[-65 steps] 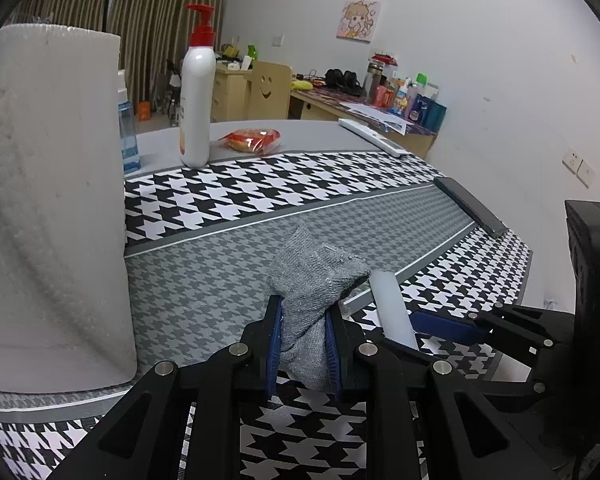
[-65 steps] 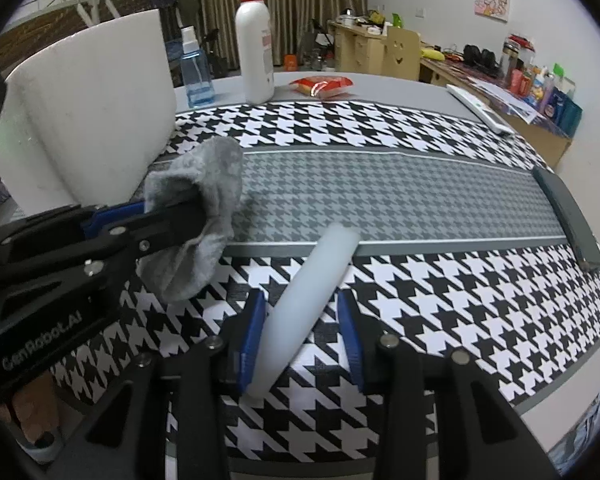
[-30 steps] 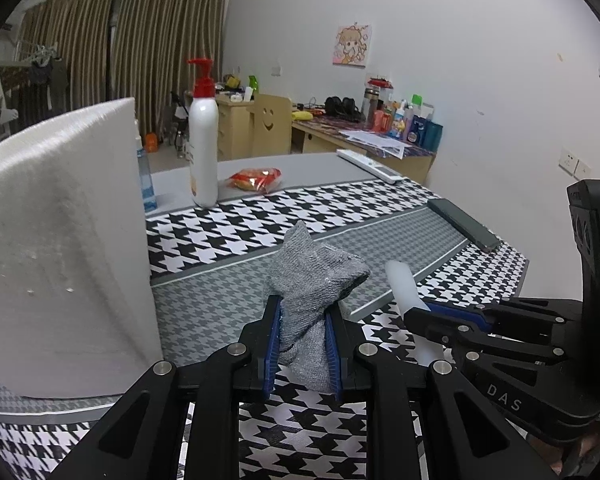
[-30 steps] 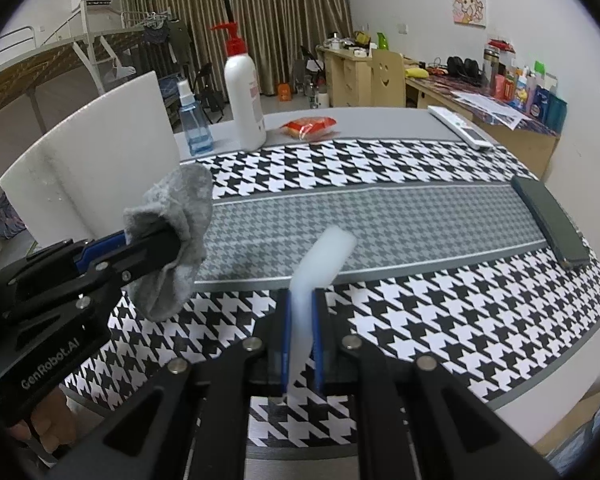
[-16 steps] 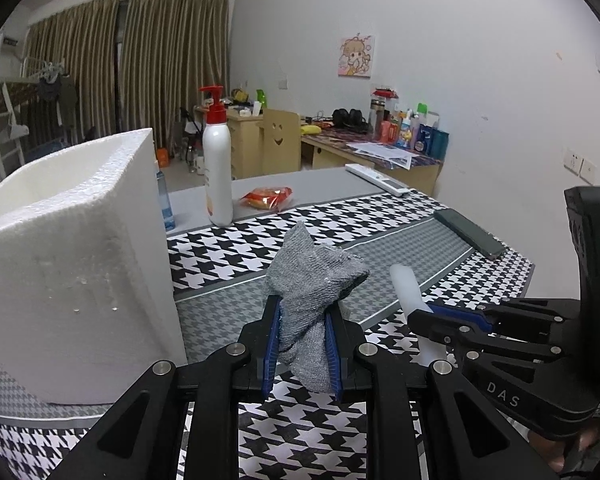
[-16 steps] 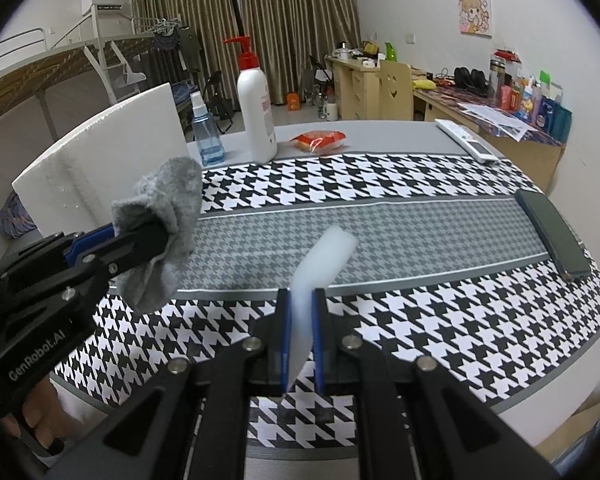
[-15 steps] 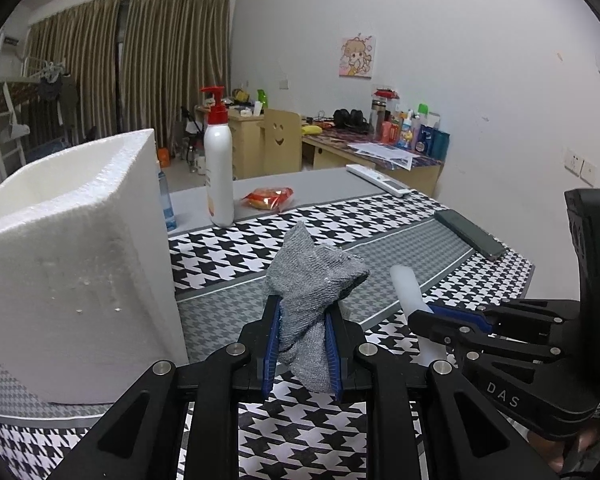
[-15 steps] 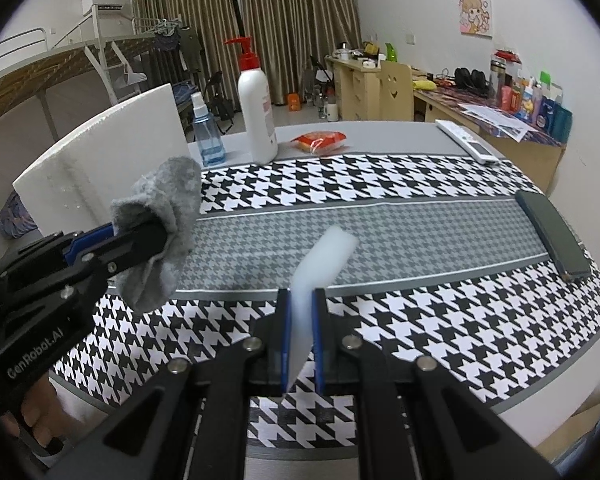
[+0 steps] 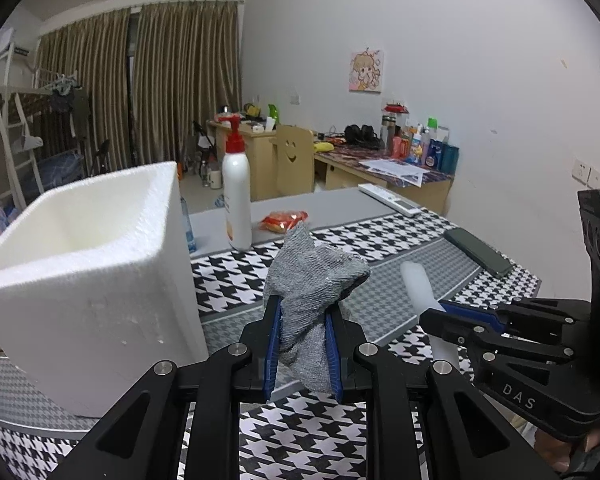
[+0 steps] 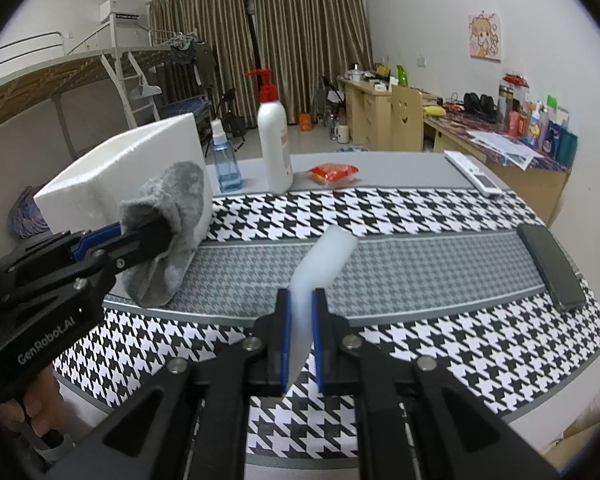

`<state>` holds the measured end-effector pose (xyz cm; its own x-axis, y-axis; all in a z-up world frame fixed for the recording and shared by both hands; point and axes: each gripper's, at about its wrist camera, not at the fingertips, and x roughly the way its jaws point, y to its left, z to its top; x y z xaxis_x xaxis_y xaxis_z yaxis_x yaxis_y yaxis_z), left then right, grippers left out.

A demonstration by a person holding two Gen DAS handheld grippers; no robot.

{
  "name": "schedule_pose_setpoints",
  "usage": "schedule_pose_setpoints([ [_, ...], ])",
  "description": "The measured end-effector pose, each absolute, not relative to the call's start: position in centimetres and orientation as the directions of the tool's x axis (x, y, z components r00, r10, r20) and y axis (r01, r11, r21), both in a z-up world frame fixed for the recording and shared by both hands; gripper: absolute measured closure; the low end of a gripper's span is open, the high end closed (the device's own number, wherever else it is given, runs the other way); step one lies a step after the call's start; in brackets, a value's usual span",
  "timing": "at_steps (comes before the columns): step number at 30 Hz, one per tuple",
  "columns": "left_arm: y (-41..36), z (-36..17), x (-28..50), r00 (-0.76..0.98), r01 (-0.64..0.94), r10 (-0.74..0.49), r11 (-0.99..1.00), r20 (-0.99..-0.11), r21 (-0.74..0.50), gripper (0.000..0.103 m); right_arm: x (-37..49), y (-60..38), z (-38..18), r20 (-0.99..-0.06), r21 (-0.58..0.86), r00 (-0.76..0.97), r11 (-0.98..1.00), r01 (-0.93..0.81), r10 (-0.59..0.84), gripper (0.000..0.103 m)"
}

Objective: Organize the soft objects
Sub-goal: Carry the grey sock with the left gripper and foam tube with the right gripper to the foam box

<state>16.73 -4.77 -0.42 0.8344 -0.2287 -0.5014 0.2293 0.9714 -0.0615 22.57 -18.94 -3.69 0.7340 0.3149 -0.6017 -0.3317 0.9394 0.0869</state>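
Note:
My left gripper [image 9: 302,312] is shut on a crumpled grey knitted cloth [image 9: 314,280], held above the table; from the right wrist view the same cloth [image 10: 168,208] hangs from that gripper [image 10: 156,232] at the left. Squeezed flat between the pads of my right gripper [image 10: 300,304] is a white foam stick [image 10: 320,264], its free end sticking up and forward. In the left wrist view that stick [image 9: 418,284] and gripper [image 9: 432,312] come in from the right. A white foam box [image 9: 80,264], open at the top and empty inside, stands just left of the cloth.
On the houndstooth tablecloth [image 10: 420,216] lie a dark phone [image 10: 550,268] at the right, a red snack packet [image 10: 332,172], a white pump bottle [image 10: 274,144], a blue spray bottle [image 10: 224,160] and a white remote [image 10: 474,172]. A cluttered desk stands behind.
Both grippers have risen with their loads, so the foam box's open top and inside now show. The right gripper closed on the foam stick about two seconds ago.

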Motion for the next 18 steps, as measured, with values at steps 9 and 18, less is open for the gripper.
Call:
schedule_pose_setpoints([
  [9,-4.5,1.0,16.5,0.859,0.216,-0.208,0.976,-0.468,-0.037,0.082,22.6,-18.6,-2.2,-0.563,0.084,0.754,0.931,-0.354,0.337,0.09],
  [18,-3.9,2.3,16.3,0.88,0.197,-0.189,0.98,-0.435,-0.026,0.082,22.5,-18.2,-0.7,-0.522,0.074,0.773,0.921,-0.382,0.362,0.09],
])
